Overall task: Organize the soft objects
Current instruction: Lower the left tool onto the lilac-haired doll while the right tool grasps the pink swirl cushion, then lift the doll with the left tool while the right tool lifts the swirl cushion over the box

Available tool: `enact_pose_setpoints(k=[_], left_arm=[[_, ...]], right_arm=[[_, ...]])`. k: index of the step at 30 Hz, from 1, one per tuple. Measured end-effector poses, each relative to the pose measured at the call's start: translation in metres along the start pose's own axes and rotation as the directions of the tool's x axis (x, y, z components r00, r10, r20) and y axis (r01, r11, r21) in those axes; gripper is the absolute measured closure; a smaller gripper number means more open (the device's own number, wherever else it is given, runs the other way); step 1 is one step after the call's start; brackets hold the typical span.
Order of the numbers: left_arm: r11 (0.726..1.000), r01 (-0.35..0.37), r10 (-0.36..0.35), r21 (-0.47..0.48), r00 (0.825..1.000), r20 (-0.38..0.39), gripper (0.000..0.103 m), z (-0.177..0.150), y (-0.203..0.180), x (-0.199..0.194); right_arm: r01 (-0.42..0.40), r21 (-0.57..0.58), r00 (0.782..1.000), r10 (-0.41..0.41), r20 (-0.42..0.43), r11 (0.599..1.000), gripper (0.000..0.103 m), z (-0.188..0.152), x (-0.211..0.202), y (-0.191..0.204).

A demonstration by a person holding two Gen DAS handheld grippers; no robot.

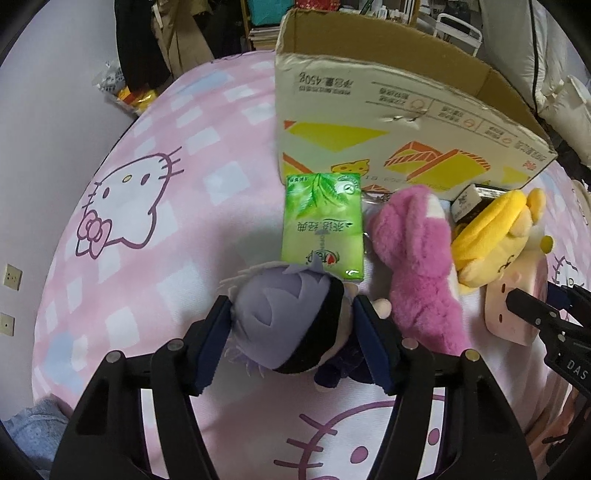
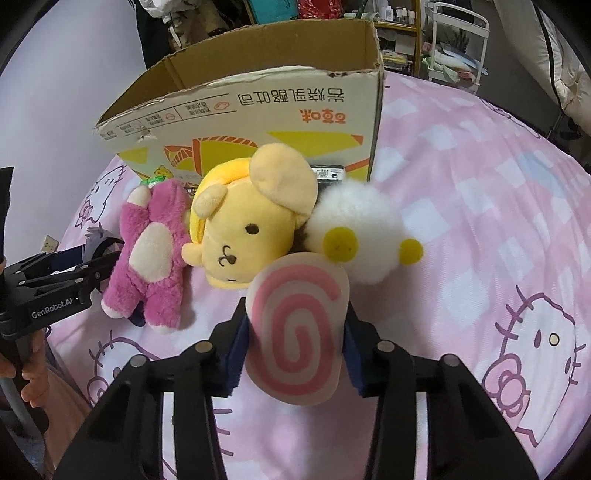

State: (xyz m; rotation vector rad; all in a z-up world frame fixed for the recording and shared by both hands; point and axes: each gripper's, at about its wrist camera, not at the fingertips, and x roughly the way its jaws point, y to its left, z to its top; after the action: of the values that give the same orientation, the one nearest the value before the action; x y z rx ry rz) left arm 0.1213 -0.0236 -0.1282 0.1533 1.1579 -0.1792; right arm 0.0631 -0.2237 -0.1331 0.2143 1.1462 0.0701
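Note:
My left gripper [image 1: 291, 314] is shut on a grey-haired plush doll [image 1: 284, 317] with a black blindfold, down on the pink bedspread. My right gripper [image 2: 295, 332] is shut on a pink-and-white swirl plush [image 2: 295, 332]. Beside them lie a magenta plush bear [image 1: 417, 266], also in the right wrist view [image 2: 151, 254], a yellow plush dog head [image 2: 247, 221], a white fluffy plush [image 2: 362, 236] with yellow spots, and a green tissue pack [image 1: 321, 225]. An open cardboard box [image 1: 388, 122] stands just behind them, also in the right wrist view [image 2: 258, 114].
A pink Hello Kitty bedspread [image 1: 147, 229] covers the bed. A small dark box [image 1: 472, 199] lies against the carton. A wall [image 1: 44, 147] is on the left, with cluttered shelves [image 2: 406, 22] and hanging clothes behind the bed.

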Motion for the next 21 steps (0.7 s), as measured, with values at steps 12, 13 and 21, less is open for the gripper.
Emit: enact_pose_setpoints(k=[12,13,21], left_arm=[[1.000,-0.031,0.030,0.007,0.994,0.109,0.038,-0.008,-0.001,-0.028],[0.999,-0.041,0.042,-0.011,0.991,0.125,0.038,-0.009,0.002,-0.032],[0.998,-0.039,0.053,-0.057,0.963,0.265,0.038,-0.019,0.012,-0.072]], right_arm=[[0.006,-0.054,0.996,-0.001,0.090,0.999,0.064,-0.003,-0.023,0.012],[0.004,-0.061,0.995,0.002,0.105,0.998,0.065,-0.003,-0.027,0.013],[0.021,-0.080,0.979,-0.004,0.202,0.997,0.066,-0.005,-0.051,0.019]])
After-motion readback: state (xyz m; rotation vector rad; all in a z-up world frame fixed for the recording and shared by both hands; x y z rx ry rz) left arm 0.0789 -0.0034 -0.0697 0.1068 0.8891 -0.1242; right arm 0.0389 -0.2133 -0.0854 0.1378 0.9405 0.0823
